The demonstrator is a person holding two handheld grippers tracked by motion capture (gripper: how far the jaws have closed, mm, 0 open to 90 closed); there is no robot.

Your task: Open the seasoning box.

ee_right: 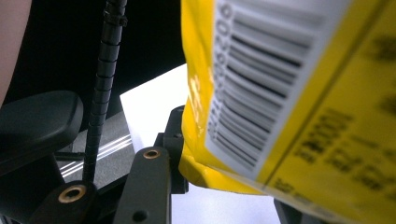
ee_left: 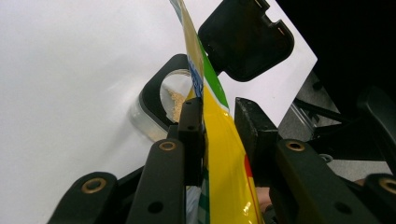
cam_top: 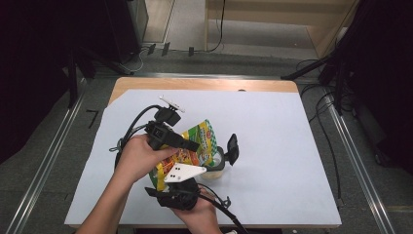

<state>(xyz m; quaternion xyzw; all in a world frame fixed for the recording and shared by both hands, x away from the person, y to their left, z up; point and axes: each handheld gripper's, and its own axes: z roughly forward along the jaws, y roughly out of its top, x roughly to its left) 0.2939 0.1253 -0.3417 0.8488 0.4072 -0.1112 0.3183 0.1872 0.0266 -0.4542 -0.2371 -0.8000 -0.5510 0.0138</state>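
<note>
**Pouch tipped over the open jar**

Jaws first: left gripper has the yellow pouch between its pads. The near pad presses the film; the far one looks to stand a hair off it, so I read a light clamp, though the angle is poor. Right gripper is clenched on the pouch's lower end; in the right gripper view the barcode panel fills the space above its jaw, and the far jaw is hidden behind the pouch.

Where things sit:
- Pouch held in the air above the white sheet covering the desk, long axis slanting up from the right gripper near the person toward the far right.
- Small clear jar stands on the sheet just under the pouch's upper end, black flip lid swung back and upright.
- Left gripper view shows pale granules inside the jar mouth, directly beyond the pouch's edge.

Relation that matters: the jar lies ahead of and below the left jaws, in line with the pouch's long axis. Left hand is nearer the pouring end and steers; right hand carries the tail, so lifting it would likely send contents toward the mouth.
</note>
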